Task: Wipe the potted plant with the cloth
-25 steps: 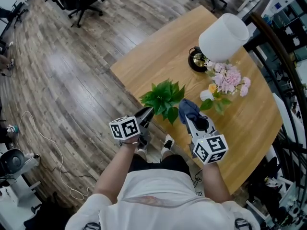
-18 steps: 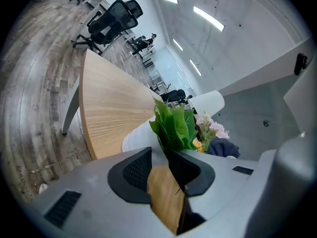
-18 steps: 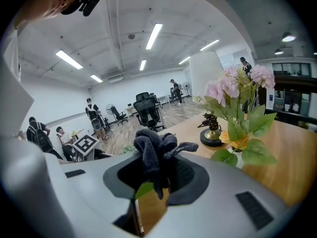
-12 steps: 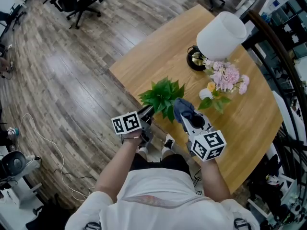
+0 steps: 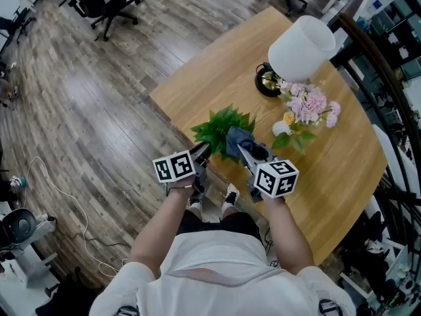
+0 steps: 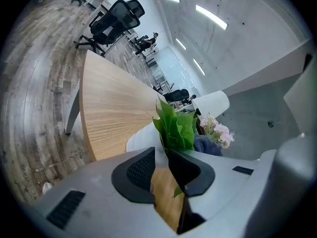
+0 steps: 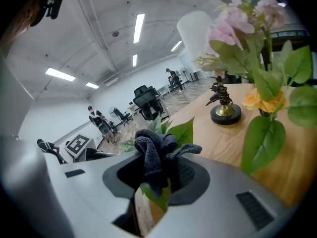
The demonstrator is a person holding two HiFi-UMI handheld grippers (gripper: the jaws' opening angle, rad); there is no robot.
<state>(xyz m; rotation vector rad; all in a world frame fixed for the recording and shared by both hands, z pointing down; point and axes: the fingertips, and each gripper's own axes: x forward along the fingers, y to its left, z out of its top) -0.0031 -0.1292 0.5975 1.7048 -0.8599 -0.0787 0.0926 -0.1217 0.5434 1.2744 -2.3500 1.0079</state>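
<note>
Pale wood makes up the counter (image 5: 217,64), and the potted plant (image 5: 220,129) stands near its front edge, just ahead of the person. The wiping itself appears to be in hand, with one claw steadying the foliage and the other pressing the cloth onto it. Furthest left, the left claw (image 6: 166,156) has its tips drawn together on a leaf (image 6: 174,125) at the plant's near side, and the pads gap only further back, where the counter shows through. Beside it sits the white pot (image 6: 141,142). In the middle the leaves fan upward, and the blue-grey cloth (image 7: 151,152) lies against their right-hand side. The right claw (image 7: 157,180) is clamped on that cloth, which bunches up out of the tips. A bit of green leaf shows under the wad between the pads, so the cloth seems to touch the plant. Further right, well apart, stand pink flowers (image 5: 309,104) and a white lamp (image 5: 301,38). The next move probably calls for a light drag of the cloth along a leaf from stem to tip, with the left claw's hold gentle enough not to tear the leaf or tip the pot.
</note>
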